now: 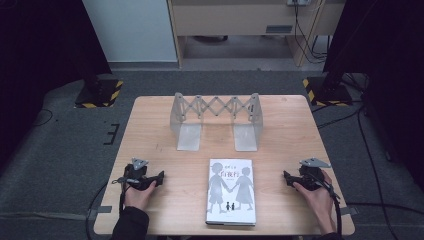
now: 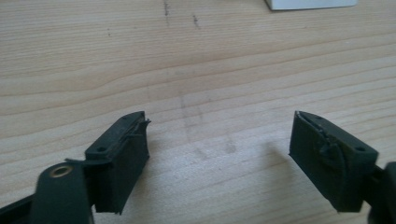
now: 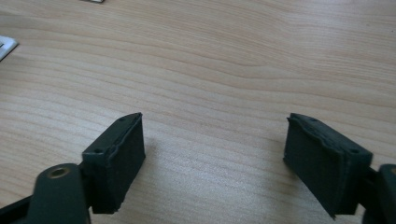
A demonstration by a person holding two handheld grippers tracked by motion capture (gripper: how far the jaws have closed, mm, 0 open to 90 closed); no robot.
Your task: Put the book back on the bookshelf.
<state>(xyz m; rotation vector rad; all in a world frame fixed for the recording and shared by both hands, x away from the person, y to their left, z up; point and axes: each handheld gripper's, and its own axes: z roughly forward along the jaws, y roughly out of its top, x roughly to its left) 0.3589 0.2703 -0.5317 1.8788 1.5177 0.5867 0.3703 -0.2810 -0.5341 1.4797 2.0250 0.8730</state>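
A grey-white book [image 1: 231,191] with two dark figures on its cover lies flat near the table's front edge, midway between both hands. Behind it stands an expandable metal book rack [image 1: 216,120] with a scissor lattice and two flat foot plates. My left gripper [image 1: 159,177] rests on the table left of the book, held by a hand, pointing right. In the left gripper view it [image 2: 219,140] stands open over bare wood. My right gripper [image 1: 287,177] sits right of the book, pointing left. The right gripper view shows it [image 3: 215,137] open with nothing between its jaws.
The wooden table [image 1: 150,130] stands on grey carpet. Cables [image 1: 350,120] run over the floor at the right. Two black stands with yellow-striped bases [image 1: 100,92] flank the table's far corners. A wooden desk [image 1: 240,25] stands behind.
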